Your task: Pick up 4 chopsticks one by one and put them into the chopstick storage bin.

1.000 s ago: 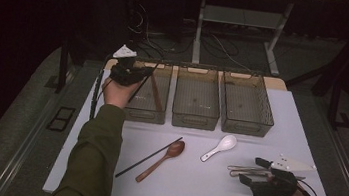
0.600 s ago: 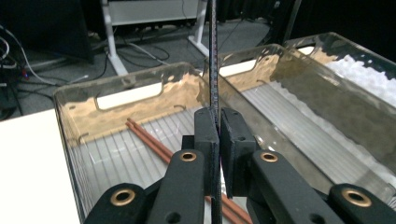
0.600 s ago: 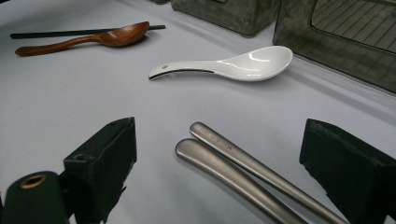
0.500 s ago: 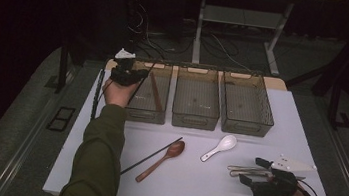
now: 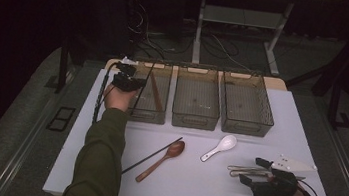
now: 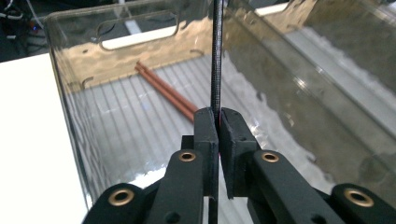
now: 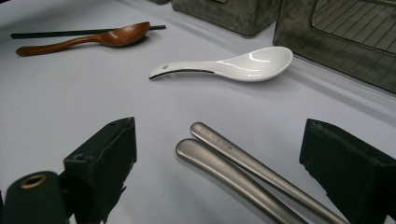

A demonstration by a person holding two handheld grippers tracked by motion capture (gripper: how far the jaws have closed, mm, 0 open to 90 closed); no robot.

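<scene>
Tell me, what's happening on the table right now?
Left hand-held gripper shut on black chopstick over left bin. Right hand-held gripper open around metal handles. Nothing blocking.

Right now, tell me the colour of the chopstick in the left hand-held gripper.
Black chopstick, clearest in the left gripper view.

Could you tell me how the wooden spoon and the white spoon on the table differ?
The wooden spoon is brown, matte and longer; the white spoon is glossy and shorter, with a deeper, wider bowl. The wooden spoon lies against a black chopstick, while the white spoon lies alone, nearer the metal utensils. Both lie flat on the white table at a similar slant.
</scene>
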